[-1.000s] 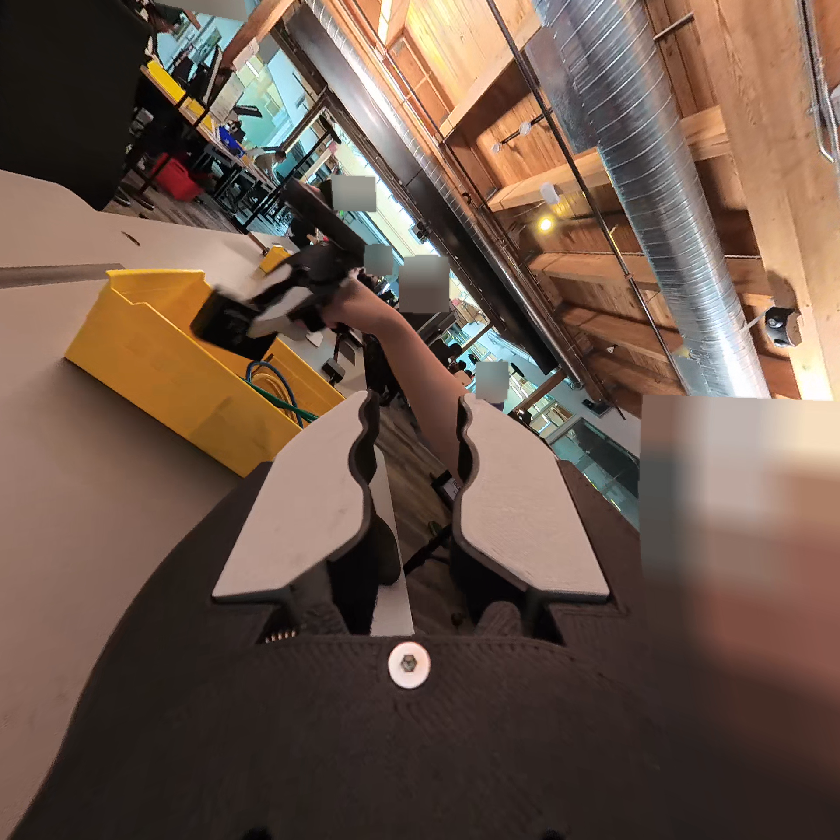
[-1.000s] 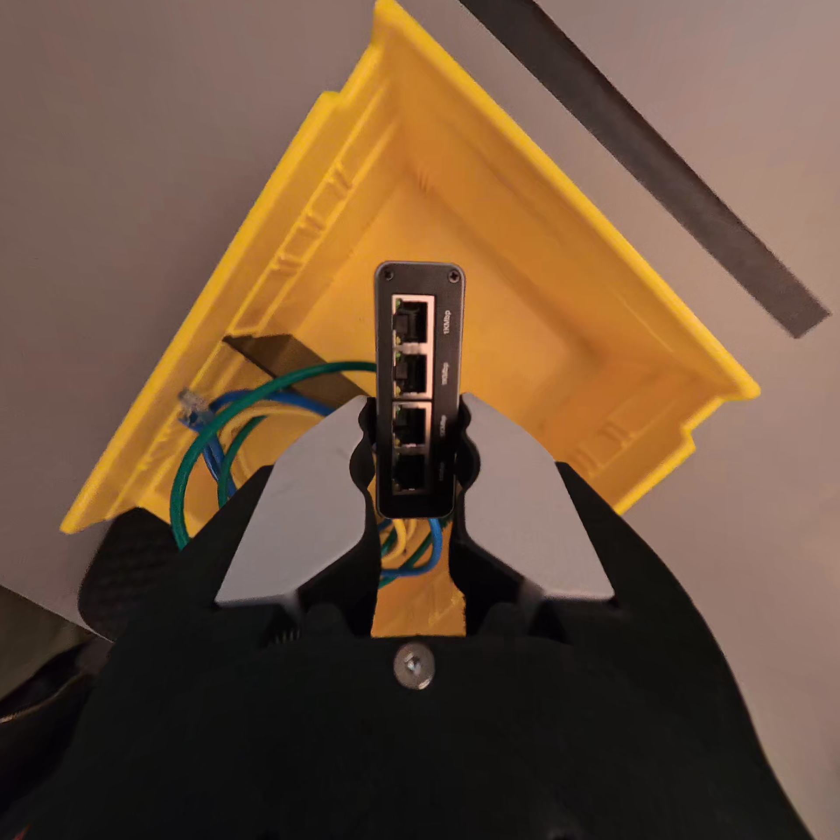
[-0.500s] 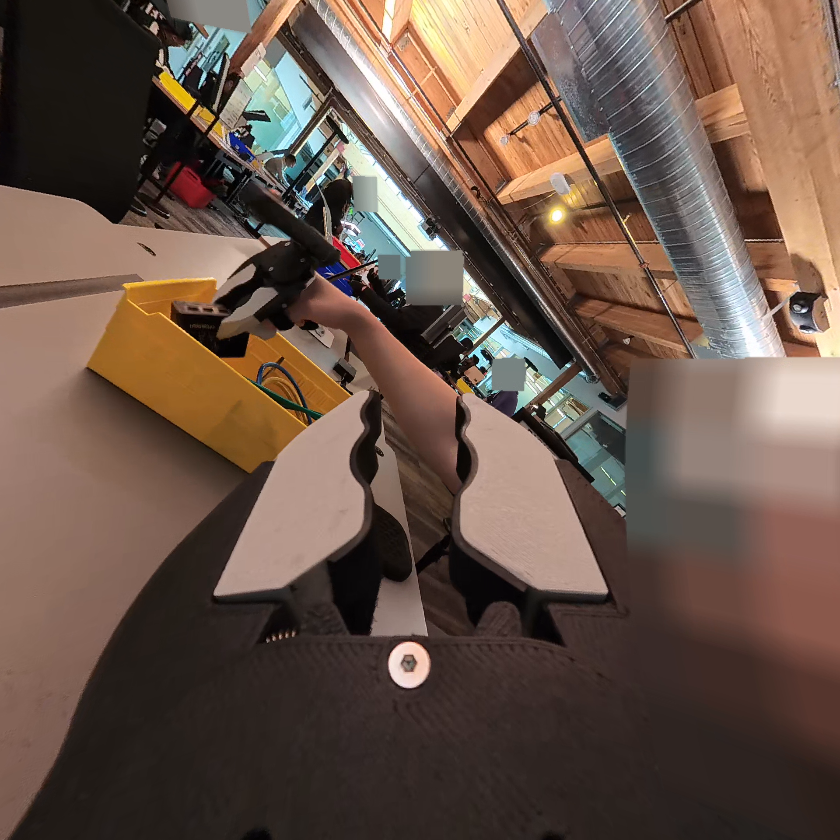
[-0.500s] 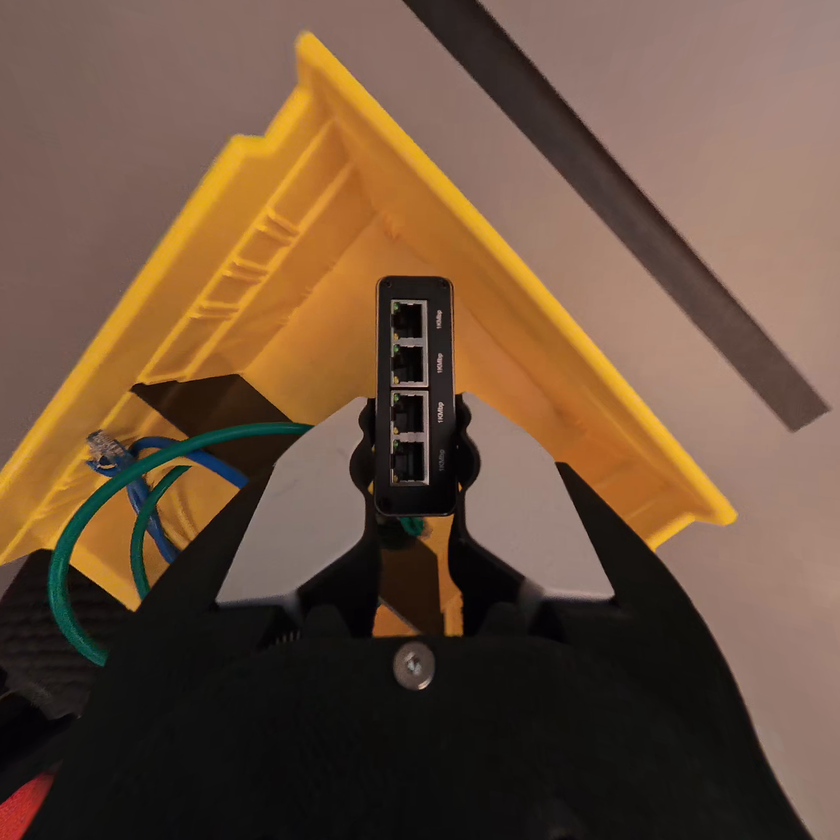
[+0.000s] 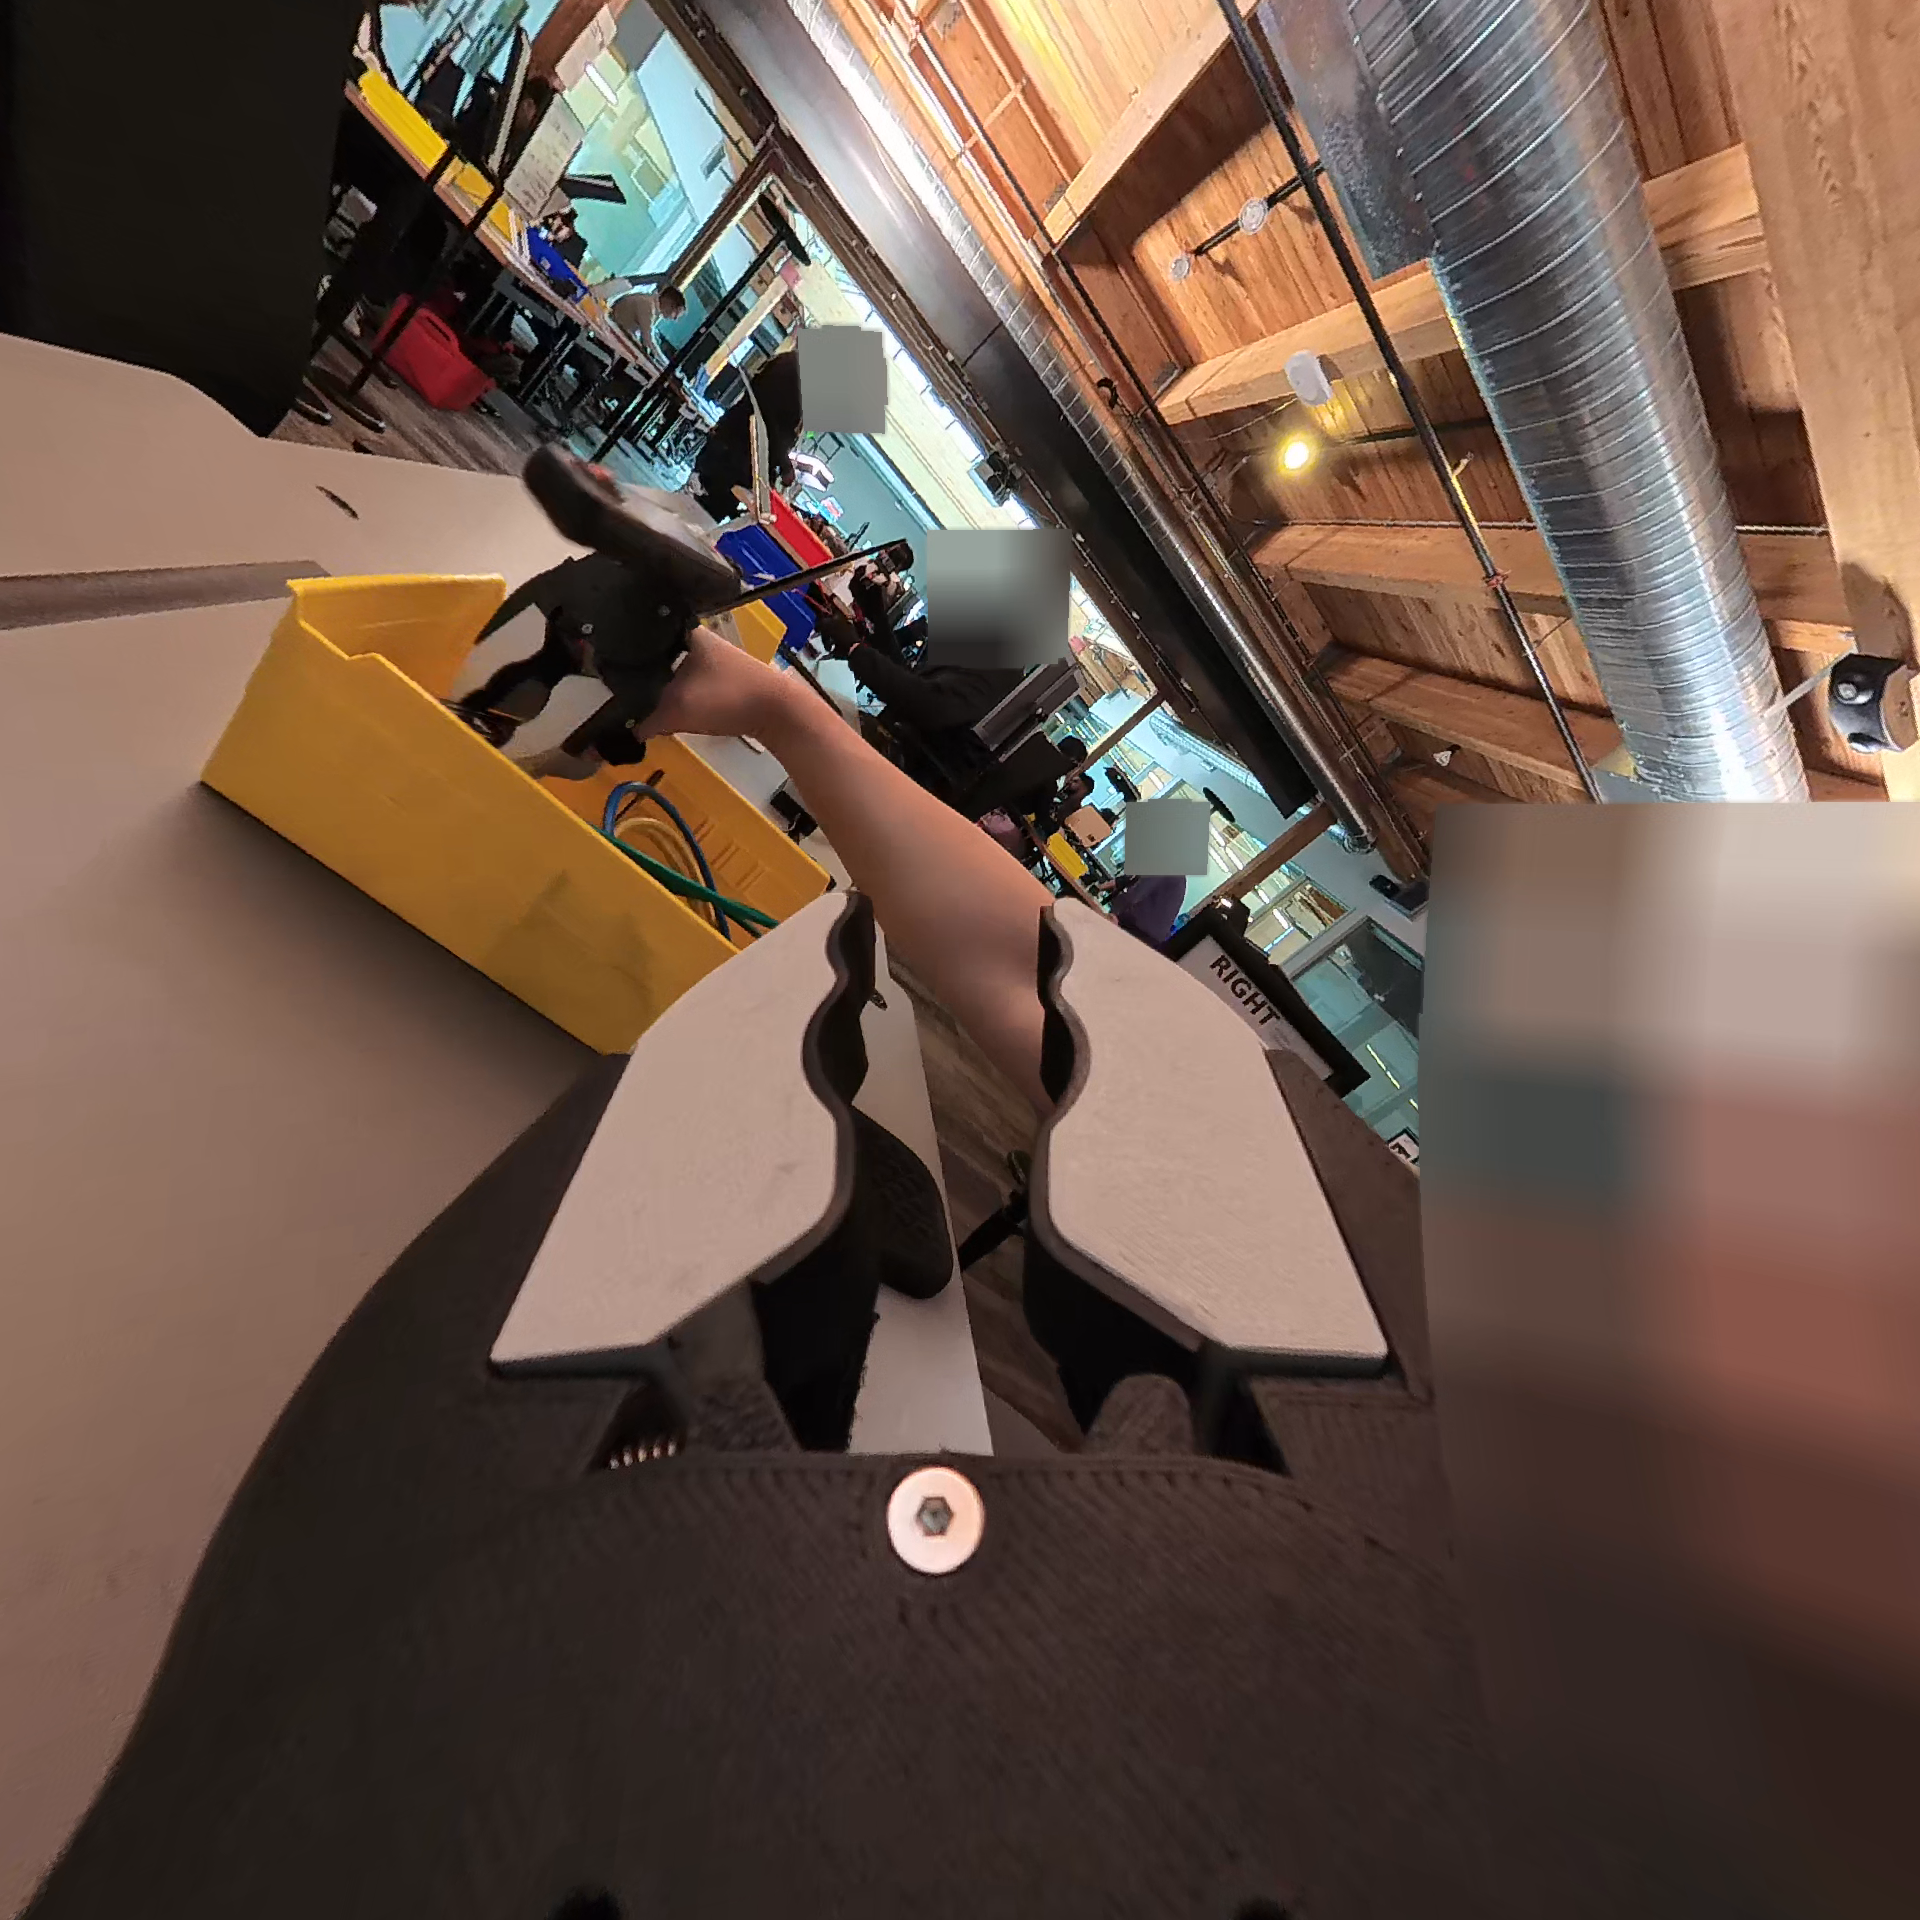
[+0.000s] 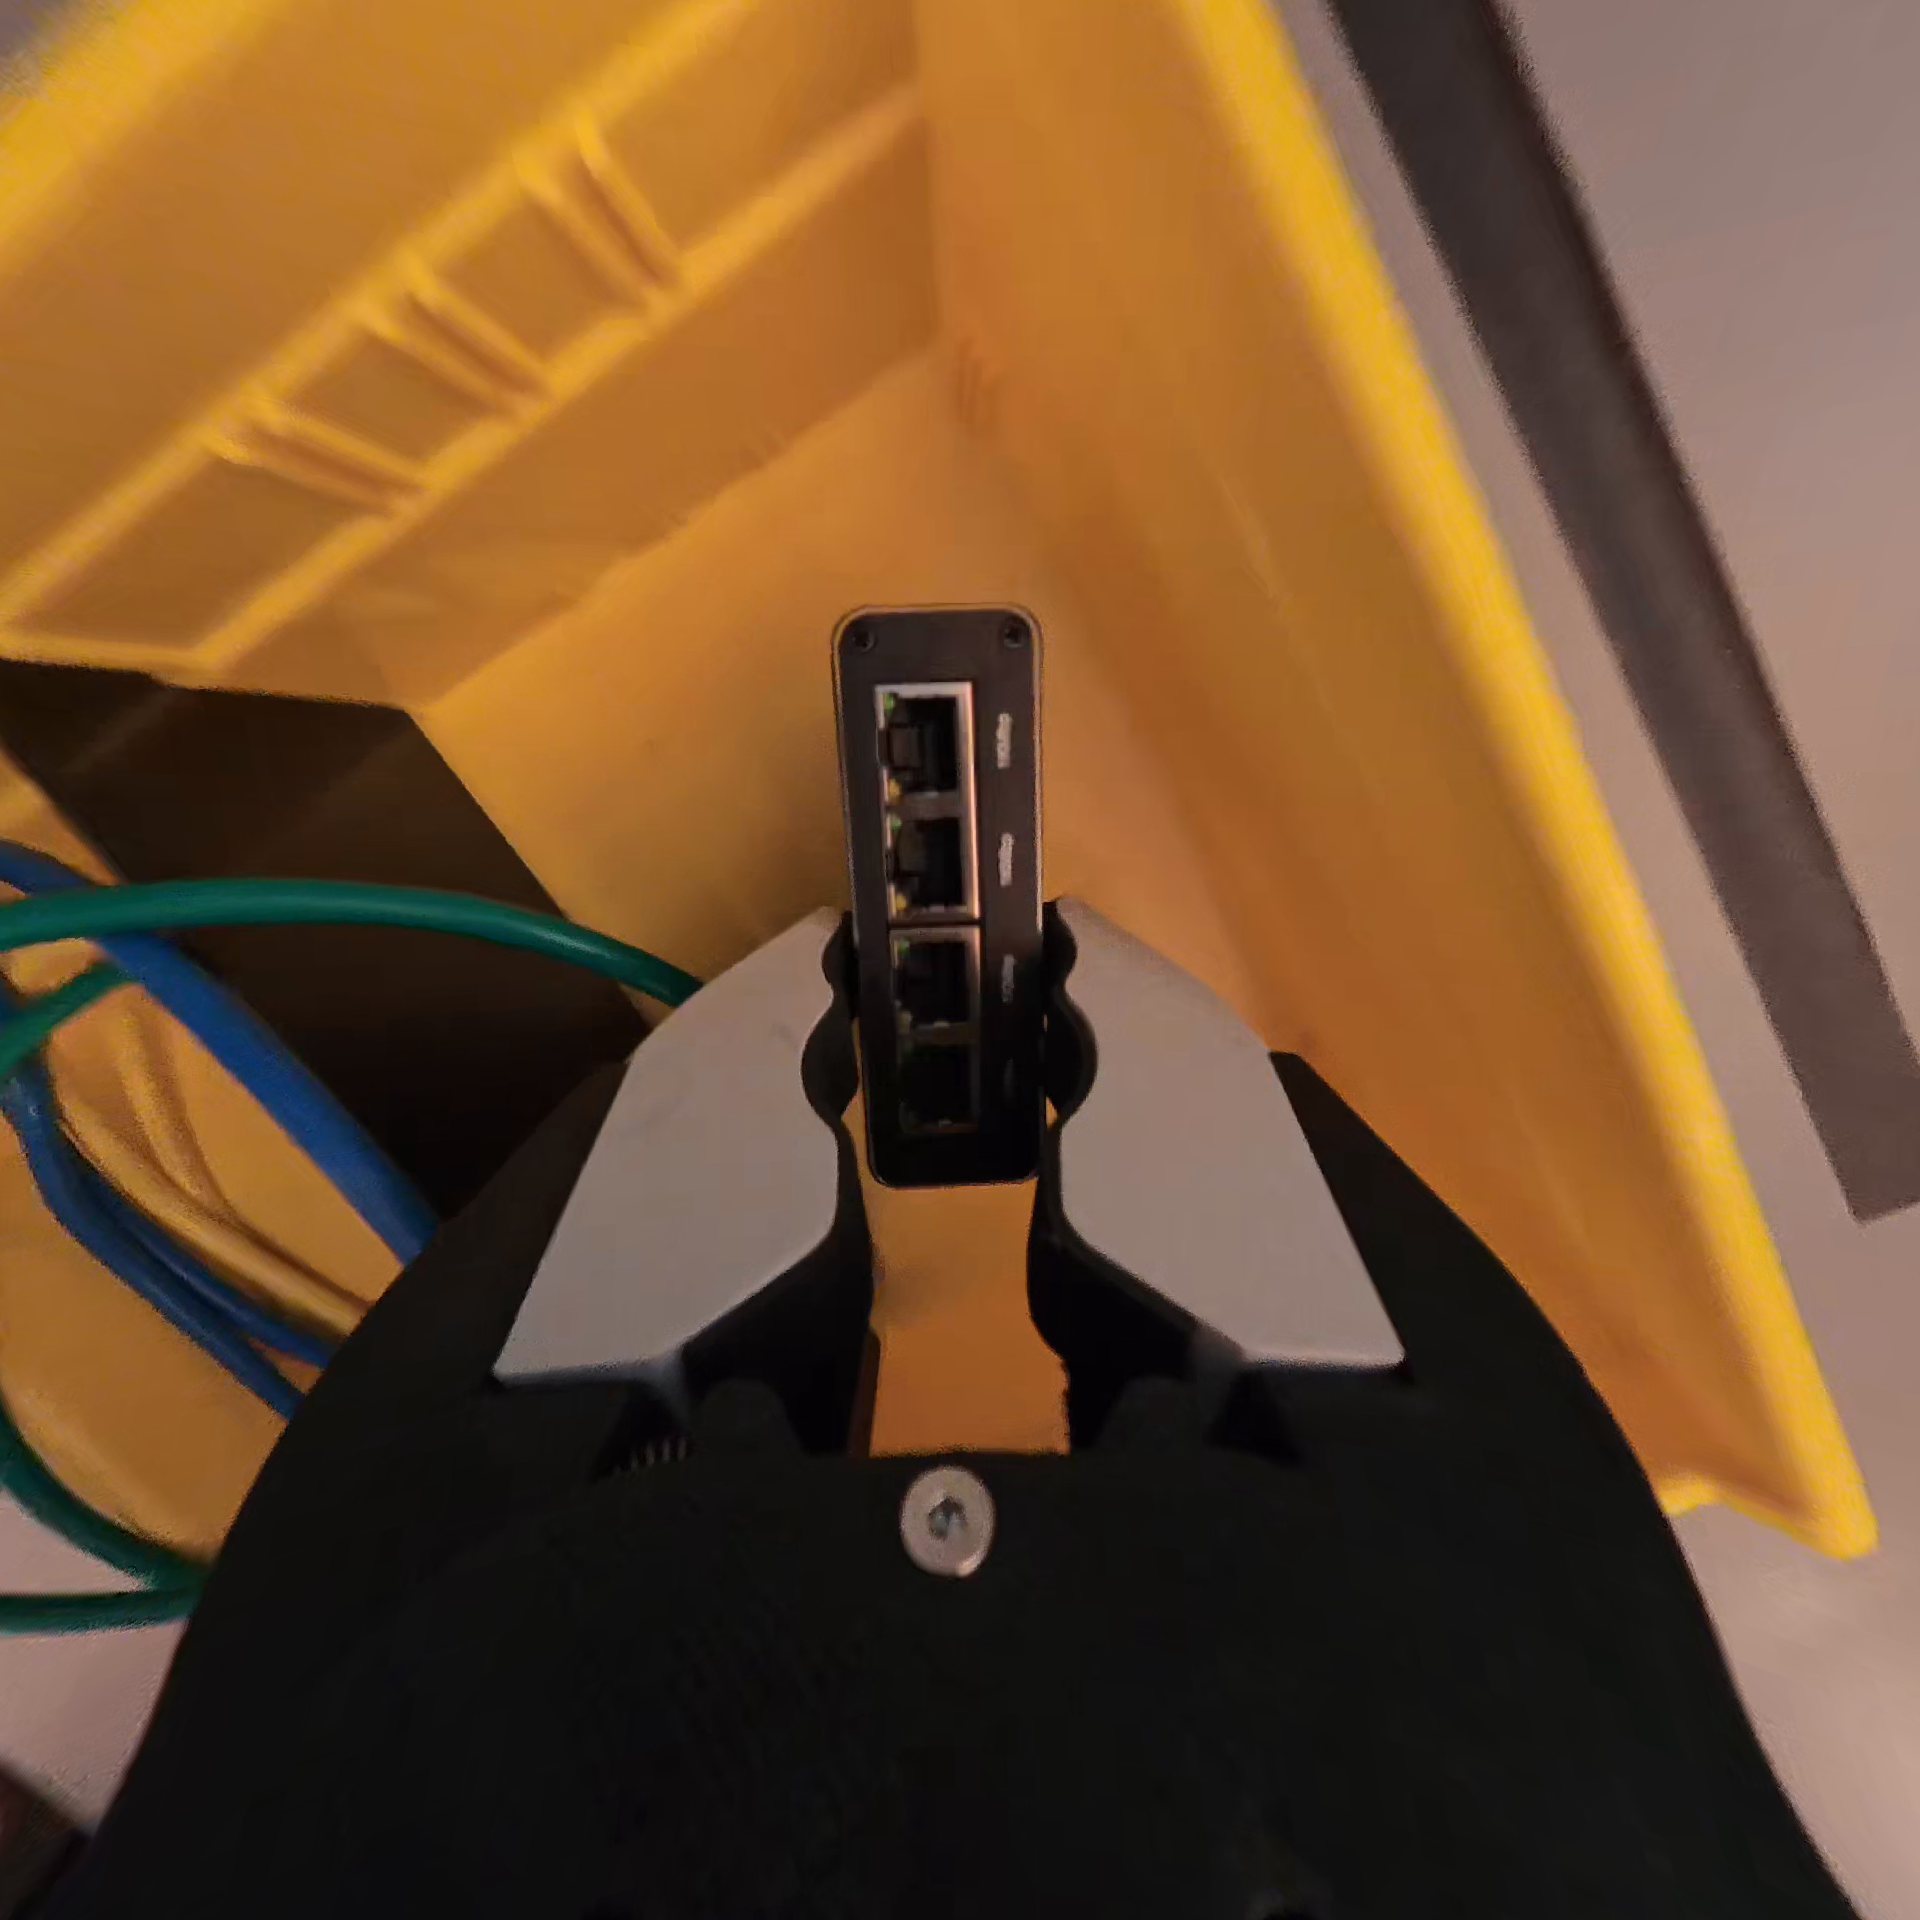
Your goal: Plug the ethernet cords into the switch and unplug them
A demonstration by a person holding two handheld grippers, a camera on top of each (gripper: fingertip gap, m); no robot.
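Observation:
My right gripper (image 6: 945,920) is shut on a black ethernet switch (image 6: 935,790) and holds it on end, low inside the yellow bin (image 6: 1195,520). The switch's several ports face me and are empty. Green (image 6: 312,904) and blue (image 6: 208,1039) ethernet cords lie coiled in the bin to the left. In the left wrist view my left gripper (image 5: 951,925) is open and empty, tilted up at the table's near edge. The right gripper (image 5: 561,675) shows farther off, dipped into the bin (image 5: 416,790), with the cords (image 5: 665,852) beside it.
A dark box (image 6: 260,810) lies in the bin left of the switch. A dark strip (image 6: 1662,623) runs across the grey table (image 5: 156,1039) beyond the bin. A person's forearm (image 5: 883,831) crosses above the table edge. Other people and benches are far behind. The tips of one gripper are about 40 centimeters away from the tips of the other.
My right gripper has carried the switch from above the bin down into it, close to the bin floor. The left gripper stays open and has barely moved.

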